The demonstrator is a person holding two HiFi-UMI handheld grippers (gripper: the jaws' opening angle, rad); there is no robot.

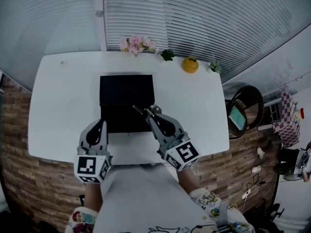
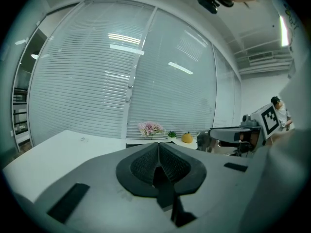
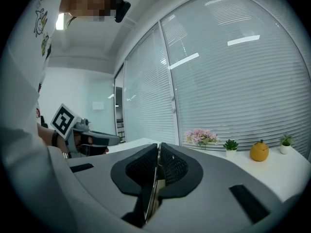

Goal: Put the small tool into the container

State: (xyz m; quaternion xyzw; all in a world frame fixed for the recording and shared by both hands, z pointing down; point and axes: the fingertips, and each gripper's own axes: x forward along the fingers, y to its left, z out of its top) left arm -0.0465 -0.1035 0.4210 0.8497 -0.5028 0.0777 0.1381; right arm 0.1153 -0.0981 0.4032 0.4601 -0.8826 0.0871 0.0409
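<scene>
A black container [image 1: 126,89] lies open in the middle of the white table [image 1: 63,106], its near half under my grippers. My right gripper [image 1: 152,111] hovers over that near half's right side, shut on the small tool [image 1: 139,110], a thin metal piece that sticks out to the left of the tips. In the right gripper view the tool [image 3: 154,188] shows as a slim shiny blade pinched between the pads of that gripper [image 3: 159,152]. My left gripper [image 1: 102,122] is at the container's near left corner, shut with nothing in it [image 2: 158,154].
Along the table's far edge stand pink flowers [image 1: 137,43], a small green plant [image 1: 167,55], a yellow fruit-shaped object [image 1: 190,64] and another small plant [image 1: 214,67]. A round stand [image 1: 245,110] is off the table's right side. Blinds cover the window behind.
</scene>
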